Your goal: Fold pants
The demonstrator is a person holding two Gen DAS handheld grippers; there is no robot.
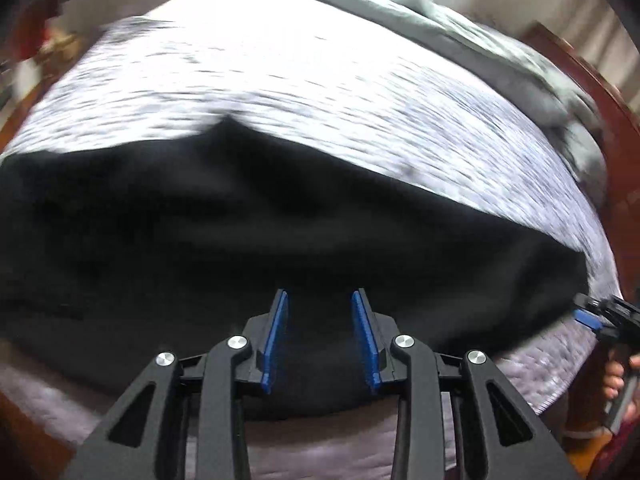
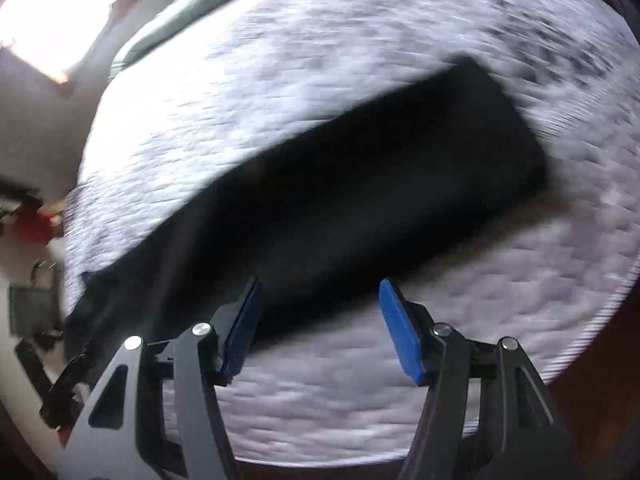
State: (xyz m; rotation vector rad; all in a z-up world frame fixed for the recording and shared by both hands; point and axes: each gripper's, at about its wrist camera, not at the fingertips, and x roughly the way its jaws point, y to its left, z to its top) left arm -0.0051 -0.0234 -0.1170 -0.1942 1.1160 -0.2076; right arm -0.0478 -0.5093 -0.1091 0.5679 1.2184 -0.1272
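Black pants [image 1: 260, 232] lie spread on a white-grey quilted bed [image 1: 280, 76]. In the right wrist view the pants [image 2: 360, 200] form a long dark band running from lower left to upper right. My left gripper [image 1: 320, 300] is open and empty just above the pants' near part. My right gripper [image 2: 320, 292] is open and empty over the pants' near edge; it also shows at the right edge of the left wrist view [image 1: 596, 316]. Both views are motion-blurred.
A grey blanket [image 1: 460, 24] is bunched at the far side of the bed. A dark red wooden bed frame [image 1: 624, 128] runs along the right side. Furniture and clutter [image 2: 28, 216] stand left of the bed.
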